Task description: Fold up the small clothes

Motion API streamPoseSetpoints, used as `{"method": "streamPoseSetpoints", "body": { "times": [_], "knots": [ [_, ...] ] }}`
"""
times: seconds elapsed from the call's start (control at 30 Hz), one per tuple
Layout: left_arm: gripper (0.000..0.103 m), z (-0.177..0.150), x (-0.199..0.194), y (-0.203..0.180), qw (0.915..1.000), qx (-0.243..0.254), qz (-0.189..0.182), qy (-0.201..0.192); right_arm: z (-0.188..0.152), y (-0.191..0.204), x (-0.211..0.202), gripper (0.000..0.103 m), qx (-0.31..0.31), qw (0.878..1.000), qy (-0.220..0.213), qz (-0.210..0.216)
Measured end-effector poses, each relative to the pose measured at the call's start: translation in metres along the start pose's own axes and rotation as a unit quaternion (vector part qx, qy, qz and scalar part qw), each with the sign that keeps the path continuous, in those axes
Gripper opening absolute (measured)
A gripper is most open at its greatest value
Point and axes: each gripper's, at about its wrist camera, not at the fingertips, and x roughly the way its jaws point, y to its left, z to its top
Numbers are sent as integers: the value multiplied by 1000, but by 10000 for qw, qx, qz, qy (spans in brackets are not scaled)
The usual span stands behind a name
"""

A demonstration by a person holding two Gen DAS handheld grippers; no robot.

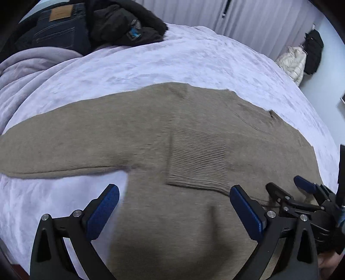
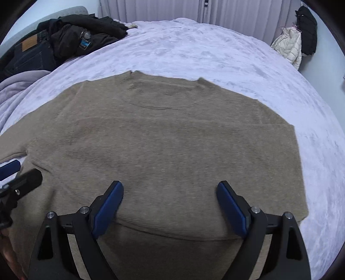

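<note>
A tan knit sweater [image 1: 151,133] lies flat on the lilac bedspread [image 1: 172,60]. One sleeve is folded across the body, its ribbed cuff [image 1: 196,163] lying on the middle; the other sleeve [image 1: 54,146] stretches out to the left. The sweater also shows in the right wrist view [image 2: 163,142], neckline [image 2: 163,86] at the far side. My left gripper [image 1: 174,206] is open and empty, just above the sweater's near part. My right gripper [image 2: 170,204] is open and empty over the hem; it also shows in the left wrist view [image 1: 282,189].
Dark jeans [image 1: 56,32] and black clothes [image 1: 125,23] are piled at the bed's far left corner. A grey blanket [image 1: 28,64] lies beside them. White and black jackets [image 2: 291,45] hang at the far right wall. Curtains [image 2: 194,10] run behind the bed.
</note>
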Motion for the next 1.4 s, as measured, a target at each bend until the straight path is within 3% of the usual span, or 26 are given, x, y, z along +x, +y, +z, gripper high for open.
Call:
{"method": "streamPoseSetpoints", "body": {
  "times": [0.13, 0.23, 0.37, 0.4, 0.47, 0.63, 0.73, 0.8, 0.83, 0.9, 1.0, 1.13, 1.23, 1.33, 1.4],
  "knots": [
    [103, 5, -3, 79, 9932, -1100, 367, -65, 13, 41, 13, 92, -331, 9992, -2, -203],
    [103, -1, -9, 150, 9752, -2094, 705, -146, 19, 69, 14, 92, -541, 9985, -24, -78],
    [103, -10, -21, 230, 9486, -3027, 795, -481, 12, 81, 7, 92, -619, 9970, -292, -349],
    [103, -12, -21, 251, 9405, -3258, 789, -561, 9, 80, 6, 92, -575, 9972, -350, -325],
    [103, -12, -13, 279, 9337, -3493, 519, -594, 3, 74, 9, 93, -377, 9983, -400, -211],
    [103, 5, -2, 311, 9317, -3522, 468, -755, 5, 68, 17, 96, -218, 9990, -377, -109],
    [98, 17, 1, 326, 9251, -3662, 334, -947, 5, 70, 18, 97, -236, 9988, -393, -142],
    [30, 22, -6, 336, 9246, -3645, 312, -1065, 5, 70, 18, 96, -227, 9989, -391, -136],
    [20, 22, -8, 342, 9256, -3642, 185, -1009, 5, 69, 17, 96, -215, 9990, -382, -129],
    [18, 19, -9, 357, 9239, -3691, -101, -999, 9, 66, 12, 97, -117, 9993, -313, -145],
    [15, 14, -11, 368, 9249, -3653, -164, -1041, 20, 62, -2, 97, 152, 9988, -454, 63],
    [10, 9, -18, 371, 9225, -3655, -276, -1209, 47, 77, 16, 97, 206, 9992, -165, -286],
    [10, 11, -31, 361, 9307, -3363, -156, -1430, 63, 105, 43, 97, 147, 9989, 171, -416],
    [7, 14, -43, 355, 9341, -3246, -112, -1485, 73, 145, 46, 97, -99, 9953, -14, -960],
    [7, 18, -49, 350, 9356, -3189, -111, -1509, 78, 174, 44, 97, -330, 9942, -136, -1010]
  ]
}}
